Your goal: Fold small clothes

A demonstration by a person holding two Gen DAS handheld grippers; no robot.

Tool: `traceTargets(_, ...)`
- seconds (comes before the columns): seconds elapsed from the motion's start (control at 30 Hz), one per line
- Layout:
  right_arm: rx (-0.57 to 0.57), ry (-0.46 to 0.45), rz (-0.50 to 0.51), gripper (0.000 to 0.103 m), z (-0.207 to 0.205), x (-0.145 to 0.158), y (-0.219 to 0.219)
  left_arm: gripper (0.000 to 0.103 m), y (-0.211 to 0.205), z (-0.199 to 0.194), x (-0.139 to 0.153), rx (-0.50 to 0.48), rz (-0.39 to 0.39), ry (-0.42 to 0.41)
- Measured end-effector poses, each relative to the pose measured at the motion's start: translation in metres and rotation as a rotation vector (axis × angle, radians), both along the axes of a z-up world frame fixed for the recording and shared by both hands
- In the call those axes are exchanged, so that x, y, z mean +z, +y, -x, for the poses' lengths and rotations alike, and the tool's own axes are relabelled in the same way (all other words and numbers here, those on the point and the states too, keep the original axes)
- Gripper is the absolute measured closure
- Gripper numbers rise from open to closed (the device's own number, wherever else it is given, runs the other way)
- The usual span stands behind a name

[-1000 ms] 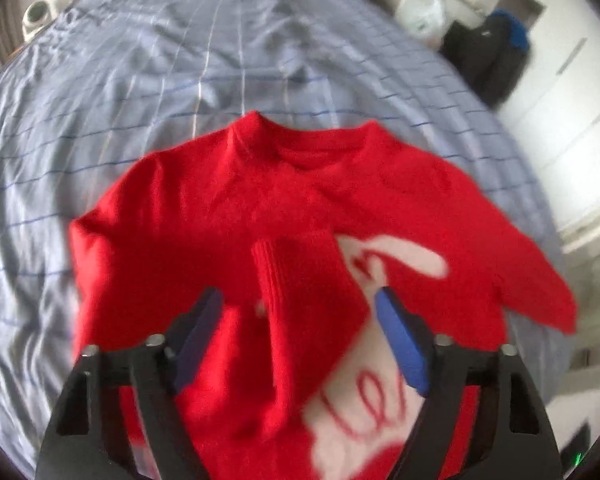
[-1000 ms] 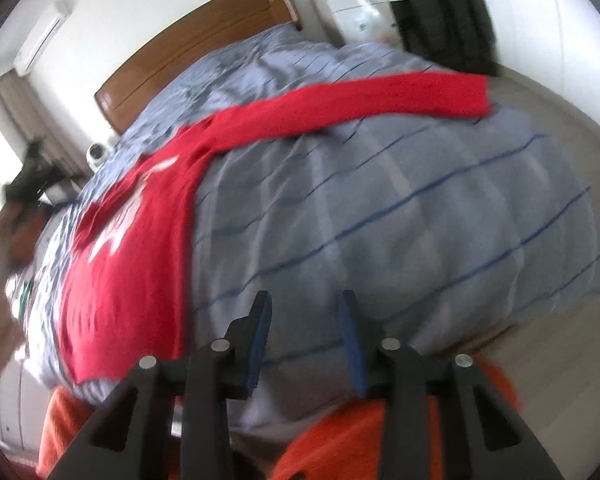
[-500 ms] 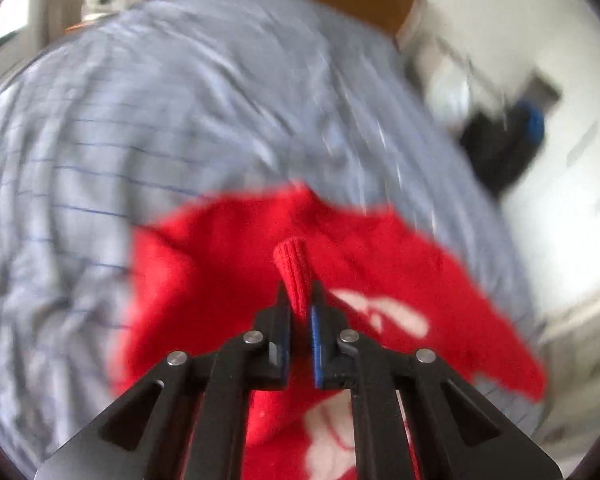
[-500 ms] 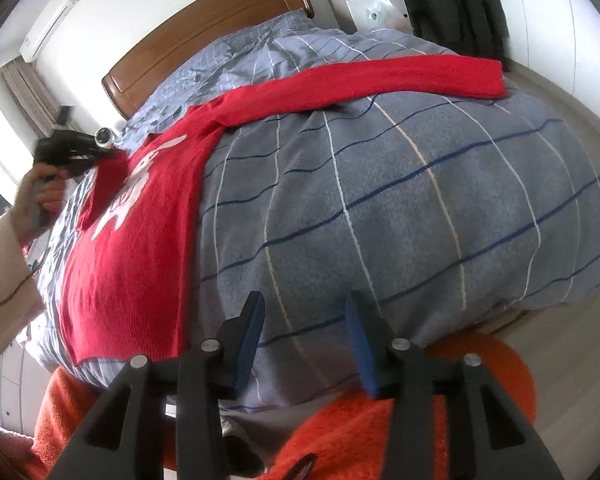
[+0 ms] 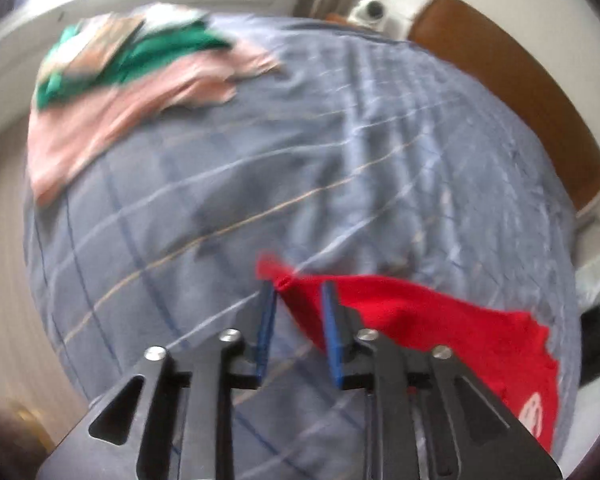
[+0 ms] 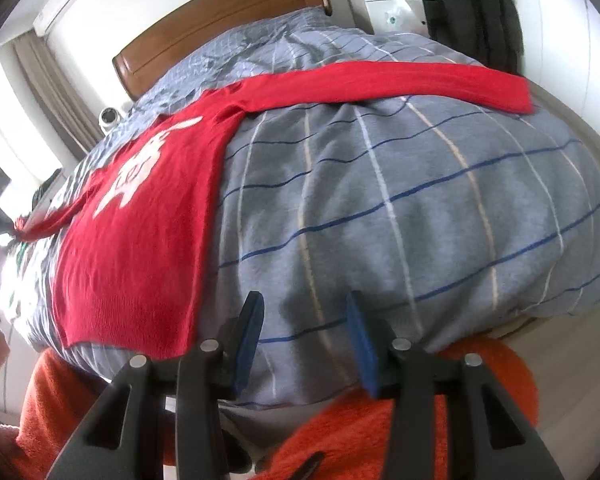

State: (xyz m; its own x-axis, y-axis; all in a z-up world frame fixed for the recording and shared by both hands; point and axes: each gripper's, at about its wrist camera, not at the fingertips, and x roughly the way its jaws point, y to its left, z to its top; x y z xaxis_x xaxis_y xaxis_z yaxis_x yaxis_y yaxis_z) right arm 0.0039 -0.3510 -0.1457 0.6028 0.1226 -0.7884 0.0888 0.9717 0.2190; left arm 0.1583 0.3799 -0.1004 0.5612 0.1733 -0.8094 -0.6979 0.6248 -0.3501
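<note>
Blurred in the left wrist view, a checked bed (image 5: 300, 160) carries a pink and green pile (image 5: 140, 64) at its far corner; the left gripper (image 5: 298, 296) is opening, the sweater (image 5: 420, 320) cuff loose between its jaws. From the right wrist, that sweater (image 6: 140, 248) lies flat on the bed (image 6: 420, 208), sleeves spread, while the right gripper (image 6: 300, 312) hangs parted and empty over the near edge.

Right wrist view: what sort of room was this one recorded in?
Almost certainly a home bedroom. A bed with a grey-blue checked duvet and wooden headboard fills the view, with a white dresser beyond and a red sweater spread on the bed.
</note>
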Motion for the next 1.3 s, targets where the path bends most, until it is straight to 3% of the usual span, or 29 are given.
traceTargets(0.1, 0.011, 0.000, 0.019, 0.060, 0.002, 0.001, 0.006, 0.034, 0.016, 0.022, -0.007, 0.028, 0.050, -0.082)
traceTargets(0.23, 0.028, 0.003, 0.054, 0.060, 0.000, 0.002, 0.014, 0.027, 0.020, 0.013, -0.010, -0.032, 0.031, -0.080)
traceTargets(0.33, 0.039, 0.009, 0.076, 0.060, -0.001, 0.002, 0.018, 0.024, 0.012, -0.004, -0.027, -0.119, 0.018, 0.017)
traceTargets(0.37, 0.042, 0.011, 0.084, 0.060, -0.002, 0.002, 0.020, 0.031, 0.008, -0.008, -0.031, -0.130, 0.009, 0.039)
traceTargets(0.4, 0.044, 0.012, 0.087, 0.060, -0.002, 0.001, 0.021, 0.068, 0.006, -0.007, -0.033, -0.136, 0.004, 0.046)
traceTargets(0.43, 0.044, 0.013, 0.090, 0.060, -0.002, 0.001, 0.021, 0.096, 0.003, -0.011, -0.037, -0.161, 0.001, 0.062)
traceTargets(0.57, 0.042, 0.019, 0.095, 0.060, -0.001, 0.000, 0.020, 0.099, 0.011, -0.010, -0.016, -0.081, -0.169, 0.072)
traceTargets(0.67, 0.043, 0.017, 0.097, 0.060, -0.002, -0.001, 0.020, 0.099, 0.019, -0.018, -0.026, -0.075, -0.187, 0.151)
traceTargets(0.77, 0.037, 0.019, 0.089, 0.060, -0.002, -0.001, 0.020, 0.099, 0.003, -0.026, -0.033, -0.110, -0.311, 0.217)
traceTargets(0.87, 0.036, 0.019, 0.089, 0.060, -0.001, 0.000, 0.019, 0.098, -0.002, -0.032, -0.036, -0.110, -0.349, 0.246)
traceTargets(0.93, 0.037, 0.021, 0.088, 0.060, -0.001, -0.001, 0.018, 0.094, 0.000, -0.028, -0.035, -0.102, -0.343, 0.251)
traceTargets(1.03, 0.031, 0.031, 0.089, 0.060, -0.002, -0.003, 0.015, 0.075, -0.008, -0.020, -0.027, -0.111, -0.334, 0.256)
traceTargets(1.1, 0.028, 0.032, 0.092, 0.060, -0.002, -0.004, 0.015, 0.046, -0.023, -0.007, -0.016, -0.140, -0.358, 0.226)
traceTargets(1.2, 0.033, 0.028, 0.098, 0.057, 0.000, -0.004, 0.015, 0.038, -0.057, 0.014, -0.004, -0.240, -0.369, 0.157)
traceTargets(1.3, 0.041, 0.011, 0.121, 0.049, 0.003, 0.000, 0.016, 0.031, -0.110, 0.045, 0.000, -0.435, -0.296, 0.084)
